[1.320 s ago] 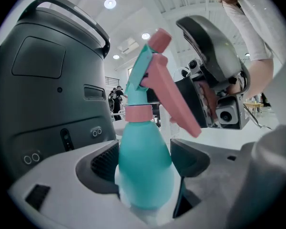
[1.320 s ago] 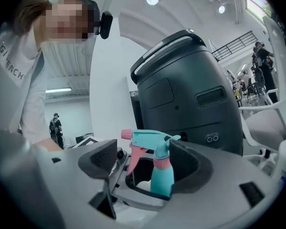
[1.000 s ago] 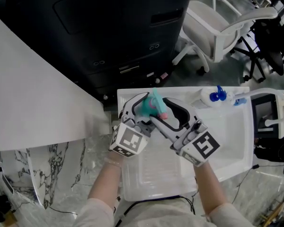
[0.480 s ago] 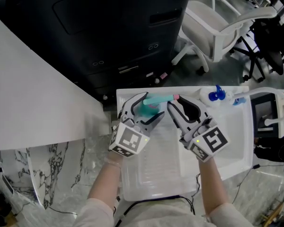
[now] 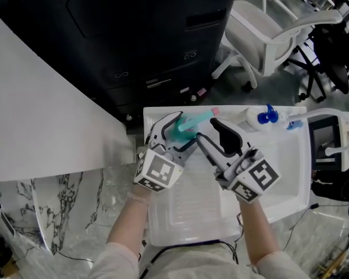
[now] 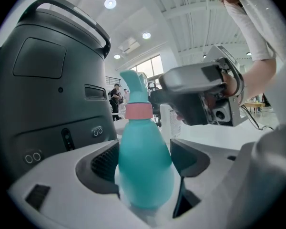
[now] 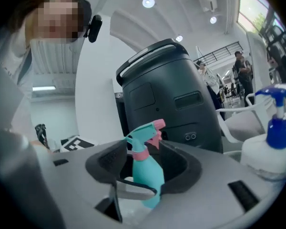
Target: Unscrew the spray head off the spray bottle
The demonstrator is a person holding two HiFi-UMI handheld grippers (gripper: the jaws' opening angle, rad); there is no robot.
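The teal spray bottle (image 6: pixel 145 171) hangs tilted over the far left of the white tray (image 5: pixel 279 179), its body clamped in the left gripper (image 5: pixel 177 135). From the right, the right gripper (image 5: pixel 208 130) has just been widening its jaws. They stand apart on either side of the bottle's neck, under the spray head (image 7: pixel 144 132), without pressing on it.

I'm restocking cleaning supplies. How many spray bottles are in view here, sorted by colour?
teal spray bottle: 1
white spray bottle with a blue head: 1
Total: 2
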